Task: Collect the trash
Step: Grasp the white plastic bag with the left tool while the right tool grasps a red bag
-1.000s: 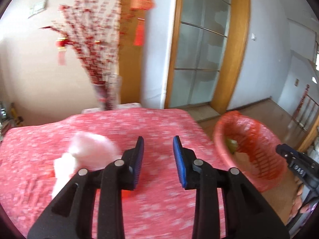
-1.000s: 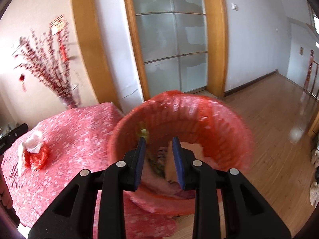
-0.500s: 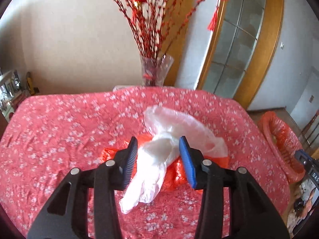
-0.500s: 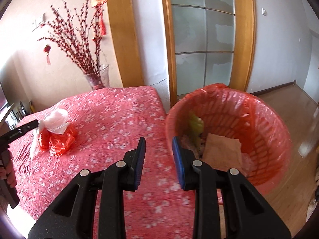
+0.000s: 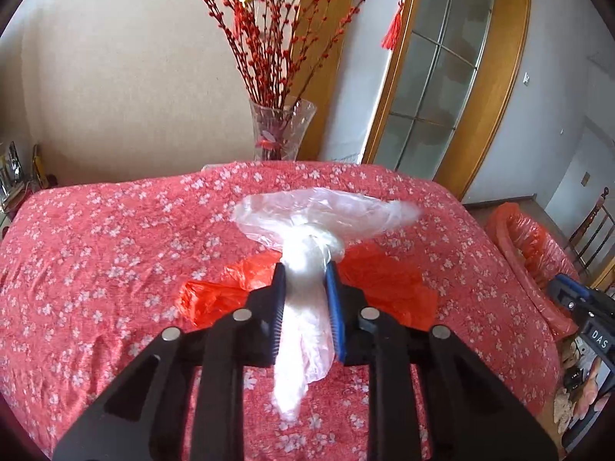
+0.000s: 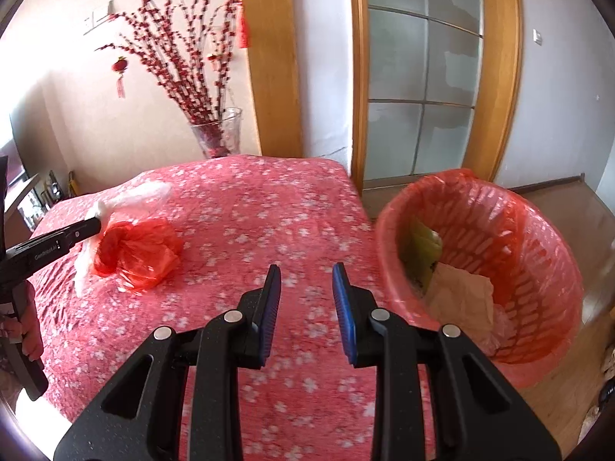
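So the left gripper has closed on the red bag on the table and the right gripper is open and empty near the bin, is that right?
Not quite. The left gripper has closed on the clear plastic bag, not the red bag, which lies under it on the table; the left wrist view shows this. The right gripper is open and empty near the bin.

Home room, floral tablecloth point(image 5: 96, 238), vase of red branches point(image 5: 278, 130), glass door point(image 6: 423, 88)

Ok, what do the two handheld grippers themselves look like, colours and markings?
Both are matte black plastic with silver pivot bolts and ribbed blue finger pads. The left gripper shows small white lettering on its side in the right wrist view; the right gripper carries a "DAS" label.
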### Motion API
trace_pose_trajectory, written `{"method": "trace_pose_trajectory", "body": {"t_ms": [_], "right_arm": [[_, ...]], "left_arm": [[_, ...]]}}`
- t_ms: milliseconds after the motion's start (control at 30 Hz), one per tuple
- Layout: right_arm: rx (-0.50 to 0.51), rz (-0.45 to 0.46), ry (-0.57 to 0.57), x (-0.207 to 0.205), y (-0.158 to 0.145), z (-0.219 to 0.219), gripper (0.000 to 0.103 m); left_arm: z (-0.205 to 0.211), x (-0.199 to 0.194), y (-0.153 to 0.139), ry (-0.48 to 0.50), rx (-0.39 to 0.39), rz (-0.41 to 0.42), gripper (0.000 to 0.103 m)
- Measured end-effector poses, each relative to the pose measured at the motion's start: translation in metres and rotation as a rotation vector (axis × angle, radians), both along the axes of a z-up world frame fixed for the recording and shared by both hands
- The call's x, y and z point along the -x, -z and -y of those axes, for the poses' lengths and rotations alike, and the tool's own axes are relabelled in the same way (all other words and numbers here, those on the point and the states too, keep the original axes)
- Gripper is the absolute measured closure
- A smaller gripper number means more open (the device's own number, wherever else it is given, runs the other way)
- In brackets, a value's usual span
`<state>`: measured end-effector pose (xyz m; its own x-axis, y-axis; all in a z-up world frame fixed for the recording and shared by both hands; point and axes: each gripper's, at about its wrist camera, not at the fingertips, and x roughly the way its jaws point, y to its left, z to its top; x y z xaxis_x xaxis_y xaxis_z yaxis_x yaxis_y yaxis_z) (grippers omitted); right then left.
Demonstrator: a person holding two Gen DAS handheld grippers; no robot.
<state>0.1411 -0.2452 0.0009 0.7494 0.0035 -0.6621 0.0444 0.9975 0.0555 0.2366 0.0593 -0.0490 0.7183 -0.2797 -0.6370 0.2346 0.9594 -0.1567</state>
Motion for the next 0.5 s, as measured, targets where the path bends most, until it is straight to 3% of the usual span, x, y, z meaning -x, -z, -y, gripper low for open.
{"method": "trace_pose_trajectory", "body": {"t_ms": [267, 400, 500], "right_arm": [[-0.016, 0.002, -0.122, -0.018, -0.003, -0.052, 0.074], [-0.04, -0.013, -0.205, -0.031, 0.001, -0.087, 0.074], [-0.073, -0.012, -0.277, -0.038, 0.002, -0.112, 0.054]], "left_arm": [[-0.037, 0.013, -0.024, -0.067, 0.014, 0.061, 0.082], [-0.06, 0.019, -0.031, -0.115, -0.018, 0.085, 0.081], [-0.076, 0.021, -0.031, -0.151, -0.031, 0.084, 0.081]]}}
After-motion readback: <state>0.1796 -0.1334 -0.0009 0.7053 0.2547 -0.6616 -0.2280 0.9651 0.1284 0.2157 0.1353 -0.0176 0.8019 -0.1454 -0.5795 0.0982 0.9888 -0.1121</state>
